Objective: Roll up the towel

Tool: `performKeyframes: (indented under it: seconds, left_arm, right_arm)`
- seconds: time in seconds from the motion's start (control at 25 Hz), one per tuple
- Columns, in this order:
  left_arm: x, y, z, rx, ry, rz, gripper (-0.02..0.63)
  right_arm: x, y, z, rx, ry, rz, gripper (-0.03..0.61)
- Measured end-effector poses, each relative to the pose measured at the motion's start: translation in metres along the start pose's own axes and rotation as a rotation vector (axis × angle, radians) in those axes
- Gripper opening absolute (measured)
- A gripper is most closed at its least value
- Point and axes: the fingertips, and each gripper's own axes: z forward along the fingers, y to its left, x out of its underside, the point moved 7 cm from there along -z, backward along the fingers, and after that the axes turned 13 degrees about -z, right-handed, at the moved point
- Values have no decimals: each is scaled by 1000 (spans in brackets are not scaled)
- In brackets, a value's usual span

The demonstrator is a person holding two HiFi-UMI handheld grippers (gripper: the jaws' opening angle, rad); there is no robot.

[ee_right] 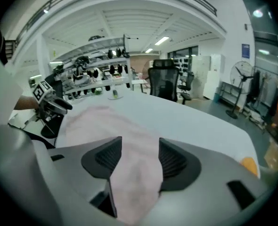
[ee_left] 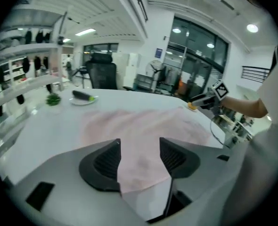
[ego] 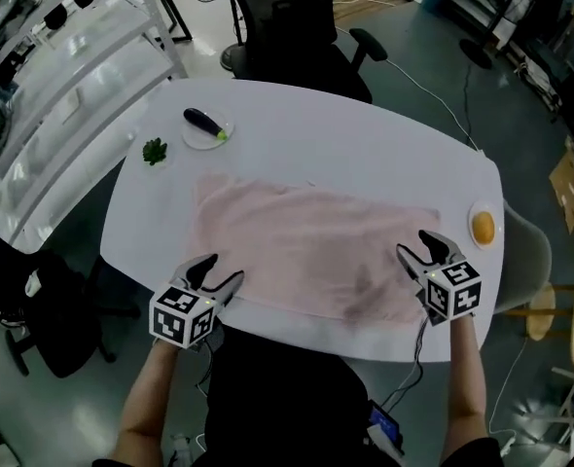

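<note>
On table (ego: 365, 154) centre, 1 pink towel (ego: 306, 251) lies flat. No turn started, so whole roll still to do, imo. 2 tools: left tool (ego: 224, 269) at 7 o'clock, right tool (ego: 413, 243) at 4, both wide open over towel's near edge, gripping nothing. 2 plates, at 11 (ego: 195, 142) and 3 (ego: 472, 212). 1 green sprig (ego: 154, 151) at 10.

On the white oval table (ego: 365, 154) in front of me, a dark vegetable (ego: 202, 122) lies on a small plate (ego: 197, 141) near the table's far left edge, with a green sprig (ego: 154, 151) just beside it. An orange fruit (ego: 483, 227) sits at the table's right edge. A black office chair (ego: 306, 37) stands beyond the table's far side.
</note>
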Motion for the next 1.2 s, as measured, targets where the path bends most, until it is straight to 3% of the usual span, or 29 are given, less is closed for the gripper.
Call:
performKeyframes:
  seconds: [0.12, 0.28, 0.52, 0.76, 0.92, 1.0, 1.08, 1.16, 1.2]
  left_arm:
    - [8, 57, -37, -152, -36, -90, 278]
    - [28, 103, -60, -216, -16, -200, 282]
    - [35, 130, -58, -147, -9, -306, 291]
    - [40, 139, -33, -33, 35, -356, 291]
    - [49, 137, -17, -28, 107, -318, 273]
    - [52, 135, -10, -57, 129, -260, 186]
    - [53, 129, -6, -83, 133, -208, 88]
    - [48, 118, -10, -107, 118, -131, 59]
    - [44, 113, -13, -117, 100, -84, 50]
  right_arm:
    - [-73, 35, 36, -123, -75, -113, 258]
    - [-163, 87, 102, -267, -125, -238, 258]
    - [-255, 171, 199, -428, -91, -364, 258]
    - [-285, 227, 293, -500, 41, -461, 258]
    - [-281, 246, 344, -497, 166, -495, 242]
    - [-279, 253, 358, -475, 223, -498, 215]
    - [-276, 257, 364, -446, 259, -507, 152]
    - [-275, 256, 358, -426, 238, -505, 26]
    - [-276, 252, 353, -422, 208, -491, 17]
